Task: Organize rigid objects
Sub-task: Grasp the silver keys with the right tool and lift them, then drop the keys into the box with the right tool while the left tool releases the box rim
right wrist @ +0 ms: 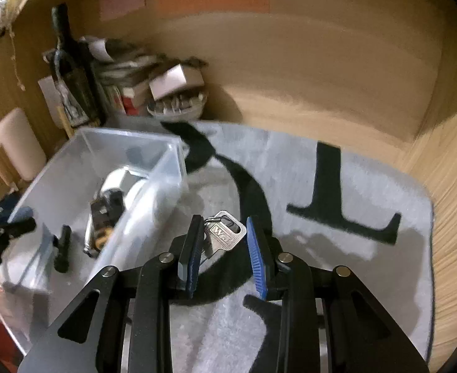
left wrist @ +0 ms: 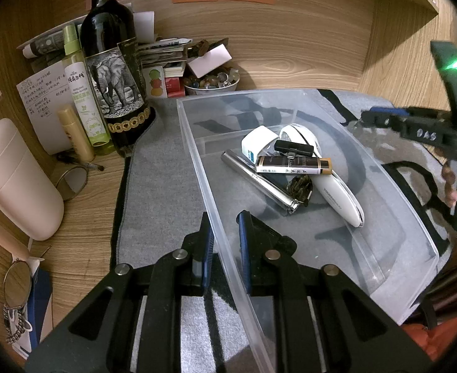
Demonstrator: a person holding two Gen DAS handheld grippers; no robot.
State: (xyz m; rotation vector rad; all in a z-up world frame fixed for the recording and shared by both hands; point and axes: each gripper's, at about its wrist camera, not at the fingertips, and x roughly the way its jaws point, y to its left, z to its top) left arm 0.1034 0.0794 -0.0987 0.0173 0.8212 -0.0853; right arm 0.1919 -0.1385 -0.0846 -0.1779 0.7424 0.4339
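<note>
We see the left gripper with its fingers nearly together, clamped on the near side wall of the clear plastic bin; one pad sits outside the wall, the other inside. The gripper points down at a slant toward the bin. Inside the bin lie a white device, a silver tube, a brown-and-white tube and a small black piece.

We see the right gripper with its fingers at a narrow gap, gripping a silver key on a ring. The key sits clear above the grey mat, just beside the bin's right wall. The gripper angles downward.
</note>
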